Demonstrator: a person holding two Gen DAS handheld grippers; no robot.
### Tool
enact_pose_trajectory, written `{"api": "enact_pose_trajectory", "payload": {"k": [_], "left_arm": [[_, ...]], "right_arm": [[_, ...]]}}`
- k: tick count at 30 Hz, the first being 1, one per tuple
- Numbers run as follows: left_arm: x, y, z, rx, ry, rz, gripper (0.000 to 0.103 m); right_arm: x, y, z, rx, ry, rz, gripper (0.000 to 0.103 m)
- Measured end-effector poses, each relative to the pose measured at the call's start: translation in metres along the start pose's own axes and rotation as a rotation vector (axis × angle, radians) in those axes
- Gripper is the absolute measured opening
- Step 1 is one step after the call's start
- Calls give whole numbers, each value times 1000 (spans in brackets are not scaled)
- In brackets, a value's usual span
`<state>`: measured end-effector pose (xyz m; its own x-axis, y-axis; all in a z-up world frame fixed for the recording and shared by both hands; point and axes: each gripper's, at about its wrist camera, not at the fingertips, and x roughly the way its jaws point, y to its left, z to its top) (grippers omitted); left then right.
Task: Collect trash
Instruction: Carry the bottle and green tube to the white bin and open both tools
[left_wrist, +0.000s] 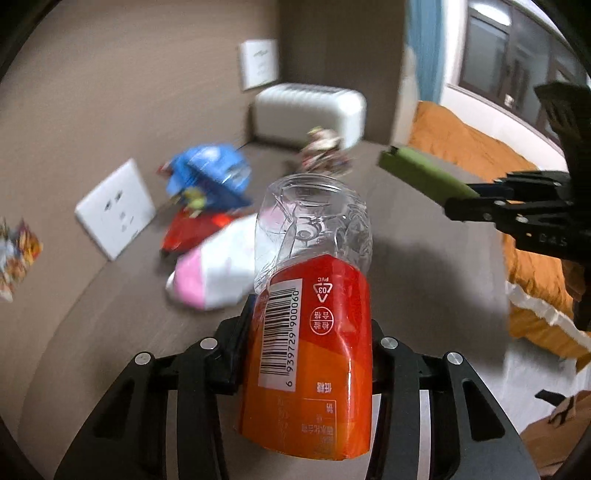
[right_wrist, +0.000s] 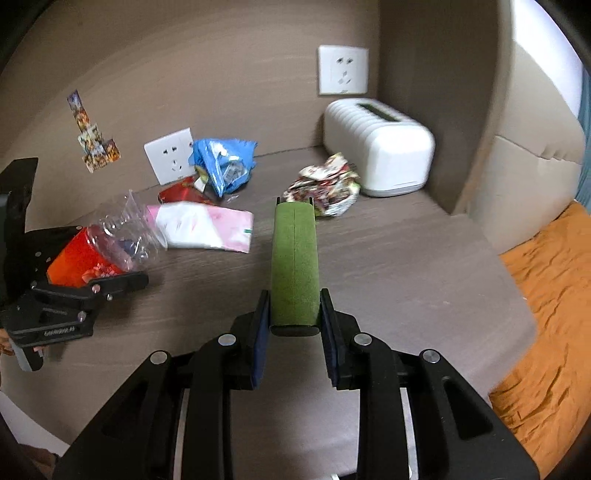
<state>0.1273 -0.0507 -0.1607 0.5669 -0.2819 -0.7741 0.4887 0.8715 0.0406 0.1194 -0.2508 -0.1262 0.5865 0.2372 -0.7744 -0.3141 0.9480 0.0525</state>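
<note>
Both claws are clenched: my left claw (left_wrist: 310, 354) grasps a crushed bottle (left_wrist: 314, 288), cap end cut off at bottom frame; my right claw (right_wrist: 294, 221) has green pads pressed together, empty.

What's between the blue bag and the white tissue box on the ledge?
In the right wrist view, a crumpled patterned wrapper lies between the blue bag and the white tissue box, close beside the box.

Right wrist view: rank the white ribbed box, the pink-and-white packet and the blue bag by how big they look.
1. white ribbed box, clearly largest.
2. pink-and-white packet.
3. blue bag.
The packet and bag look close in size; the bag is crumpled and farther from the camera, so their order is unsure.
</note>
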Motion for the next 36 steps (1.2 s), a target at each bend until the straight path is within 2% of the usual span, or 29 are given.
{"api": "enact_pose_trajectory", "payload": {"k": [4, 10, 14, 19, 24, 28, 36], "left_arm": [[-12, -41, 14, 52, -20, -77, 43], [2, -120, 26, 151, -19, -222, 43], [17, -167, 25, 210, 17, -312, 43], [45, -232, 15, 314, 105, -414, 43], [79, -290, -9, 390, 216, -495, 43], [117, -325, -36, 446, 317, -520, 43], [197, -364, -76, 463, 465, -549, 43]], "right_arm": [[-32, -16, -12, 25, -20, -40, 27], [-75, -51, -52, 106, -9, -128, 27], [-93, -76, -90, 185, 24, -187, 27], [-107, -104, -144, 283, 80, -244, 27], [-103, -124, -203, 377, 153, -298, 27], [-89, -136, -242, 447, 196, -304, 27], [-39, -165, -320, 561, 295, -291, 27]]}}
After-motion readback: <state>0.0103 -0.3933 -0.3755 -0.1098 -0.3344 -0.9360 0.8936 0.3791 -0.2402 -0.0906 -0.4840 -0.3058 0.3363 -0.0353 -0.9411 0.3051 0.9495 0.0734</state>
